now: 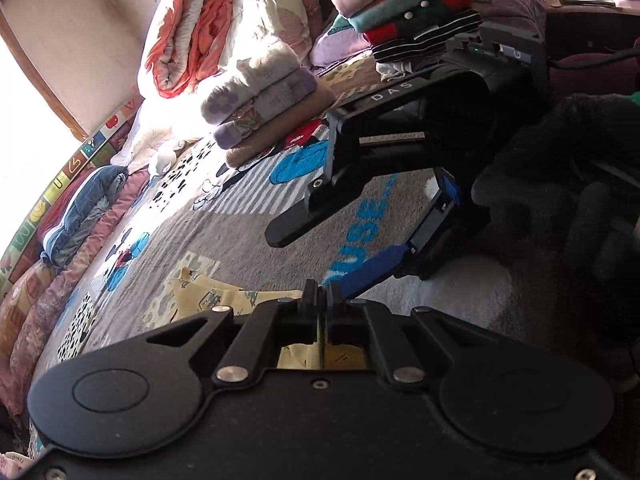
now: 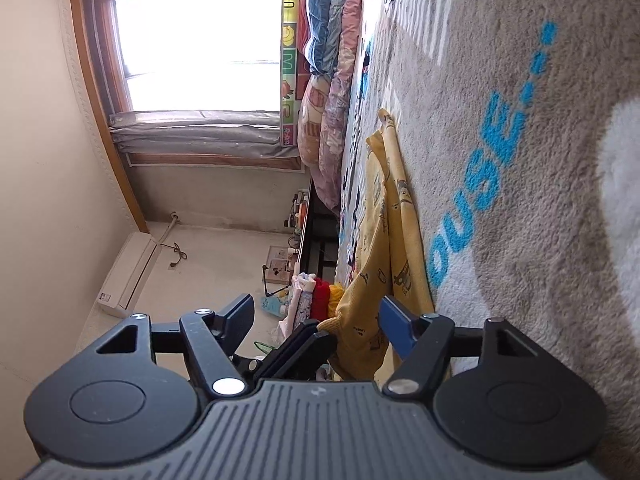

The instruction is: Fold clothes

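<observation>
A yellow printed garment (image 1: 224, 300) lies on the grey cartoon blanket (image 1: 360, 216). My left gripper (image 1: 322, 300) is shut on the garment's edge; yellow cloth shows between and under the jaws. In the right wrist view the same garment (image 2: 384, 240) hangs along the blanket (image 2: 520, 160), and the left gripper's closed fingers (image 2: 304, 344) pinch its lower corner. My right gripper (image 2: 316, 320) is open, its jaws spread on either side of that corner. It also shows in the left wrist view (image 1: 344, 248), held by a black-gloved hand (image 1: 568, 200) just above my left gripper.
Two stacks of folded clothes (image 1: 264, 108) (image 1: 416, 16) stand at the far side of the bed, next to rolled quilts (image 1: 208, 28). A blue garment (image 1: 84, 208) lies on pillows at the left edge. A window (image 2: 192, 40) and wall are beyond the bed.
</observation>
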Demonstrator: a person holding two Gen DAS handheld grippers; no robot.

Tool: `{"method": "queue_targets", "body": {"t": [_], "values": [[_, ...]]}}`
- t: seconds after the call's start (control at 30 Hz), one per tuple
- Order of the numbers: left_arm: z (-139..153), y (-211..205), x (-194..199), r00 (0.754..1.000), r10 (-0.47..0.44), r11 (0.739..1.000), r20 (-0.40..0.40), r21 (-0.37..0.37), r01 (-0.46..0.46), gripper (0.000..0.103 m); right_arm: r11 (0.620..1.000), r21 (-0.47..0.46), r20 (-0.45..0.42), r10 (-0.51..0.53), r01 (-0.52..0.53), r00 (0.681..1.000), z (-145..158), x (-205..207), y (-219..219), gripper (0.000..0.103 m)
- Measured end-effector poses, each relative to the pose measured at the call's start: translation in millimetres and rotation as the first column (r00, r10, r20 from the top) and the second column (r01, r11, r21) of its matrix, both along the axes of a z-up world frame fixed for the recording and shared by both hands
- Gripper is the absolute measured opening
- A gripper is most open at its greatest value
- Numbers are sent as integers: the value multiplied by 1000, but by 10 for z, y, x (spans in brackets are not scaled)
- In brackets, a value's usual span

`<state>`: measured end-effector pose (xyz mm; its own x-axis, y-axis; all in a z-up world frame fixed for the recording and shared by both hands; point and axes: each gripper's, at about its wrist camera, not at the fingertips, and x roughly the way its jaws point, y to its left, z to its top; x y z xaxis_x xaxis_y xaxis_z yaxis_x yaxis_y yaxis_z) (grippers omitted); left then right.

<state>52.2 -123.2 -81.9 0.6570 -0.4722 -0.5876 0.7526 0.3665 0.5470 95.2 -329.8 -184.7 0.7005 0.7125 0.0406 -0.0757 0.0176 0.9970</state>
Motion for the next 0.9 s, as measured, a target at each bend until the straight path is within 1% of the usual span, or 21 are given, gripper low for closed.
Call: {"method": "queue_targets", "body": {"t": [0.13,0.2,0.33,0.47,0.53,0.57,0.6,0.67,0.7,0.73,0.77,0.8,0.83,0.87,0.9], "values": [[-90,-3,-56,999,-33,998,5,52,32,1,1000,-27,-5,4,-4,1000,-4,-30,10,61],[-115,1,-66,999,-40,998,-6,54,40,1,999,-35,-8,3,-3,1000,-7,-38,17,60],[-203,-29,-113,998,-57,995,-8,87,57,1,998,-60,-12,3,-4,1000,-7,-47,28,57],[-301,-33,-121,997,-40,992,-67,114,47,5,995,-95,-17,1,-3,1000,5,-51,35,55],[-249,77,-113,995,4,999,-101,52,1,7,991,-133,-19,-1,-1,1000,22,-63,35,51],[-217,138,-107,993,27,1000,-119,18,-25,9,988,-152,-18,0,-3,1000,35,-65,37,51],[-180,224,-97,989,60,998,-136,-26,-64,9,985,-171,-16,2,-5,1000,52,-66,40,51],[-102,409,-74,977,128,982,-172,-118,-149,9,978,-208,-8,7,-9,1000,91,-69,48,51],[-88,491,-57,968,164,969,-189,-152,-193,9,973,-232,-2,10,-11,1000,112,-73,52,51],[-95,578,-11,951,213,948,-224,-189,-257,9,966,-258,4,14,-12,1000,135,-79,54,51],[-106,667,44,927,263,918,-266,-226,-326,9,958,-288,12,17,-13,1000,164,-86,61,51],[-117,757,98,899,310,882,-310,-258,-393,9,943,-333,24,17,-8,1000,209,-100,75,52],[-138,852,161,860,344,832,-378,-301,-465,10,922,-387,43,19,-1,999,266,-115,96,53],[-163,948,226,813,367,772,-453,-340,-538,10,896,-444,73,28,7,997,333,-139,134,53],[-178,1008,249,786,370,726,-495,-374,-577,10,865,-501,110,42,18,993,404,-174,182,53]]}}
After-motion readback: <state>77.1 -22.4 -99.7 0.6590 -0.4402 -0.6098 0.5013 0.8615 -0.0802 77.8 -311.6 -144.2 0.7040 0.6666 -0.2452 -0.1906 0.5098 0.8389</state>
